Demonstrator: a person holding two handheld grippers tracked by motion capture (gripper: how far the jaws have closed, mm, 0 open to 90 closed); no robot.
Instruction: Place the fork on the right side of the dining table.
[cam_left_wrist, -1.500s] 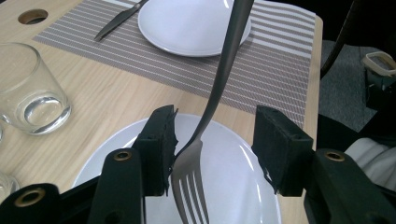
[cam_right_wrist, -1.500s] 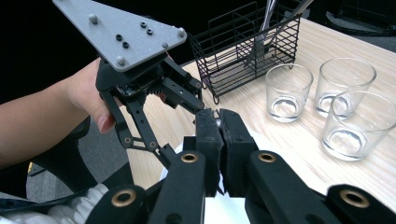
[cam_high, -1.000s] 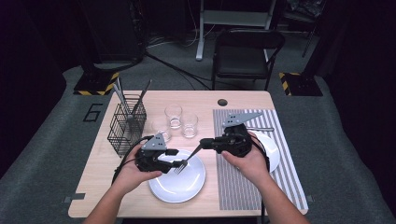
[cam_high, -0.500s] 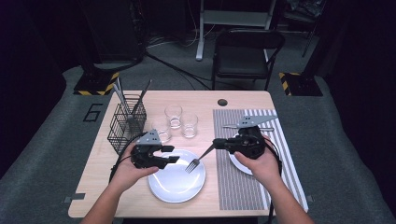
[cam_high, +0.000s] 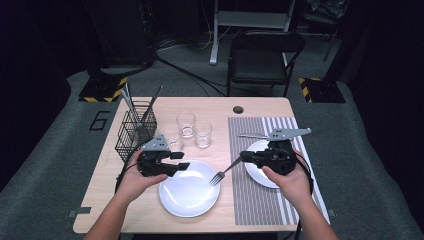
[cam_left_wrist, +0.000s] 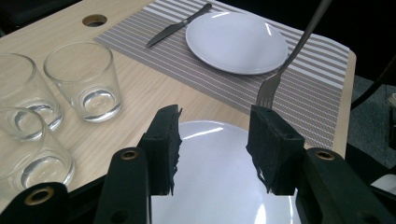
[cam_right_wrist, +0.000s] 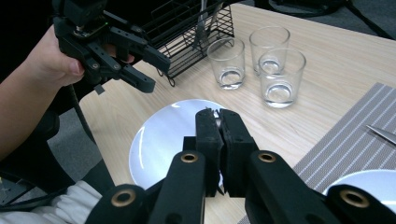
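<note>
While the right gripper (cam_high: 248, 158) is clamping its jaws tight on the handle of a metal fork (cam_high: 223, 172), the tines are hanging over the right edge of the large round white plate (cam_high: 187, 195). The left gripper (cam_high: 183, 161) is hovering above that plate's left rim with jaws spread wide, gripping nothing. Two glossy plates are lying on the table: the second, smaller one (cam_left_wrist: 236, 42) is sitting on a striped placemat (cam_left_wrist: 322, 88) beside a knife (cam_left_wrist: 177, 25). Three clear tumblers (cam_right_wrist: 278, 77) are standing near a black wire caddy (cam_high: 134, 131).
</note>
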